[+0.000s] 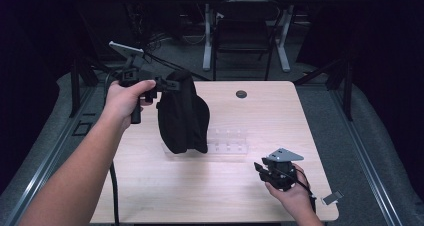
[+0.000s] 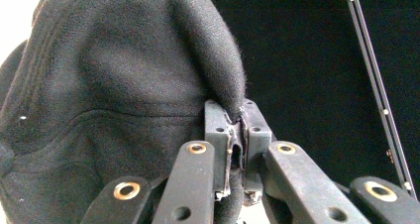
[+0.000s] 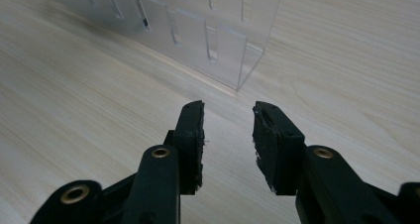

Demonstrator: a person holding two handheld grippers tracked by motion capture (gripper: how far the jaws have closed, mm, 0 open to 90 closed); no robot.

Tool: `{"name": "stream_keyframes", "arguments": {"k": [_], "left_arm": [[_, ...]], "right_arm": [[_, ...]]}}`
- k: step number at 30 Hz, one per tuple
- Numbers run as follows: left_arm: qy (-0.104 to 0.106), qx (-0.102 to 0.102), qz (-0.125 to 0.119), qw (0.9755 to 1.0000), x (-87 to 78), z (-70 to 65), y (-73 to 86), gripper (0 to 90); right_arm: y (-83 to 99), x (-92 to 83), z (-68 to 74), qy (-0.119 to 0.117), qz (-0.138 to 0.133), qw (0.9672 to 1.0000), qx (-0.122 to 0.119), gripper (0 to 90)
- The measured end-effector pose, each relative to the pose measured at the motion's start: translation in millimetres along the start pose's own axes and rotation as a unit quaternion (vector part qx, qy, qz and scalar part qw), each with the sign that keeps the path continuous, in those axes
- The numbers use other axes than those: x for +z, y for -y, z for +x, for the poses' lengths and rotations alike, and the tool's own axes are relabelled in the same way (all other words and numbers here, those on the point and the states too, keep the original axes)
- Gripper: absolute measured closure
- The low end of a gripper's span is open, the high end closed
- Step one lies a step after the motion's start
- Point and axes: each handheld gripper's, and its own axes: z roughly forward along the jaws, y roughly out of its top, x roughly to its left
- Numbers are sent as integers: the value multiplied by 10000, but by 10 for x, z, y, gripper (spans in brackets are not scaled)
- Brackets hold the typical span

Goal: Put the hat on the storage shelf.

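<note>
A black fabric beanie (image 1: 182, 113) hangs above the left part of the wooden table (image 1: 200, 186), its lower end at a clear acrylic rack (image 1: 228, 140). My left gripper (image 1: 172, 84) is shut on the beanie's top edge; in the left gripper view the cloth (image 2: 124, 85) is pinched between the jaws at the left gripper's tip (image 2: 236, 116). My right gripper (image 1: 261, 169) rests low near the table's front right, open, with nothing between its fingers. In the right gripper view the right gripper (image 3: 228, 130) points at the corner of the clear rack (image 3: 218, 40).
A dark round grommet (image 1: 241, 94) sits in the table's far edge. A small grey tag (image 1: 332, 197) lies at the front right corner. A dark chair (image 1: 243, 36) and white table legs (image 1: 207, 41) stand beyond the table.
</note>
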Motion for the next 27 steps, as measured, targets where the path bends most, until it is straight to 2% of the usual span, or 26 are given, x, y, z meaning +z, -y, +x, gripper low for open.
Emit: {"name": "stream_keyframes", "arguments": {"k": [9, 21, 27], "left_arm": [[13, 37, 10, 10000, 42, -36, 9, 857], [24, 59, 14, 10000, 56, -46, 11, 856], [51, 67, 8, 10000, 80, -55, 10, 856]], "right_arm": [[-194, 51, 138, -232, -95, 9997, -79, 680], [-422, 112, 284, -484, -151, 9982, -326, 692], [-545, 153, 413, -604, -249, 9967, -481, 707]]}}
